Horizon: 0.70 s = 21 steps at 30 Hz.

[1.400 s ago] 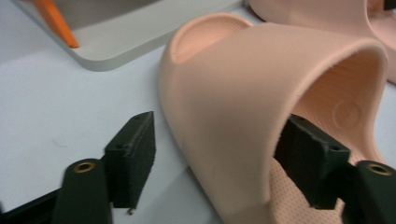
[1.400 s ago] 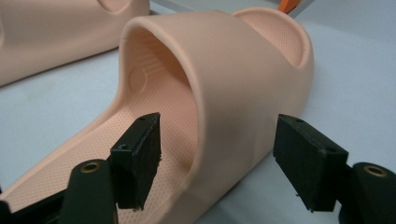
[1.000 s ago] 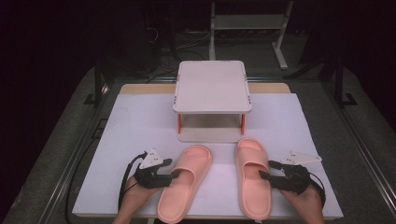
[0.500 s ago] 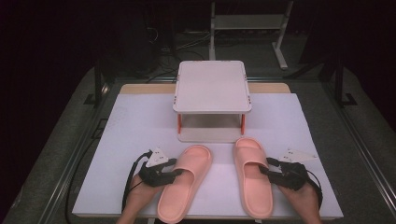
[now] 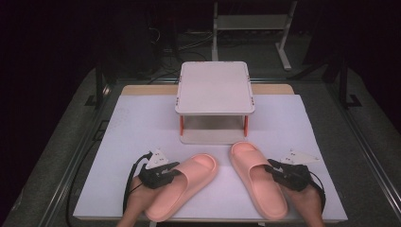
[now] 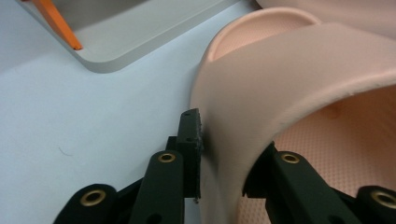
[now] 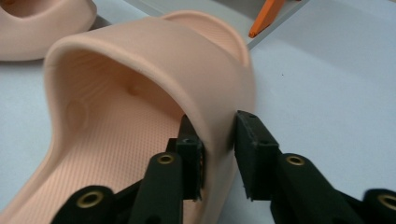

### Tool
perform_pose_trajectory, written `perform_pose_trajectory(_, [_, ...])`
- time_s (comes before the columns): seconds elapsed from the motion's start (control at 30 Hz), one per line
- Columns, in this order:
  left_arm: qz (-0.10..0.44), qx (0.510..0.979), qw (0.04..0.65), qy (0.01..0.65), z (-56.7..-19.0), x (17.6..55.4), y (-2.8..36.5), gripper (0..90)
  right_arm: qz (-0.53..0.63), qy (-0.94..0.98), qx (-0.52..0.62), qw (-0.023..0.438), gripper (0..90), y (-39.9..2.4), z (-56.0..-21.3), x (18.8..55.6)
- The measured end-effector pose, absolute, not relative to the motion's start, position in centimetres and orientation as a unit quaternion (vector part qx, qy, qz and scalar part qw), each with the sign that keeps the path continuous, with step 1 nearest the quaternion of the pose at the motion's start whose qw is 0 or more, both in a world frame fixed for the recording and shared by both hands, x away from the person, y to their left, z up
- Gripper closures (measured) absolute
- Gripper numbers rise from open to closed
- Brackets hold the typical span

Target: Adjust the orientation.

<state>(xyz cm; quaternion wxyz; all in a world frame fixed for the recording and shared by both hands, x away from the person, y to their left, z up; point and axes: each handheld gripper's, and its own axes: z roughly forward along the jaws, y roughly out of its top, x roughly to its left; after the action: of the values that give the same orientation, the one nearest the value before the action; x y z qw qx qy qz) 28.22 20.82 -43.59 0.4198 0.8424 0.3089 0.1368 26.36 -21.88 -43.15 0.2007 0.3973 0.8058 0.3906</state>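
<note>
Left gripper (image 5: 171, 171): at the near left of the sheet, held in the person's left hand (image 5: 135, 203); its jaws have just been closing and now clamp the outer side of the left slipper's strap, one pad outside the strap wall, the other inside, as the left gripper view shows.
Right gripper (image 5: 275, 171): at the near right of the sheet, held in the right hand (image 5: 305, 204); its jaws have just been closing and now pinch the outer side of the right slipper's strap, one pad in the foot opening, the other on the outside.
Left slipper (image 5: 182, 184): pink, flat on the sheet near its front edge, left of centre, toe angled toward the middle of the sheet.
Right slipper (image 5: 257, 182): pink, flat on the sheet near the front edge, right of centre, toe angled inward, just in front of the rack's base.
Gap: the two toes lie near each other but apart.
Rack (image 5: 215, 87): small, white, two shelves on orange posts, at the middle of the sheet toward its far edge.
Sheet (image 5: 142, 123): white, covering the table top; a wooden strip shows along the far edge.
</note>
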Motion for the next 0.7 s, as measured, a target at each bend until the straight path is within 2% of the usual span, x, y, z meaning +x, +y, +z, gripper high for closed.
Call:
perform_pose_trajectory(0.23, [0.134,0.837,0.432,0.309,-42.9,28.2,21.4,80.0,0.396,0.804,0.403,0.188,81.7,-22.6,-43.1,26.1])
perform_pose_trajectory(0.7, [0.142,0.808,0.469,0.327,-40.8,28.1,23.6,80.3,0.437,0.774,0.417,0.191,81.9,-24.0,-41.7,24.6])
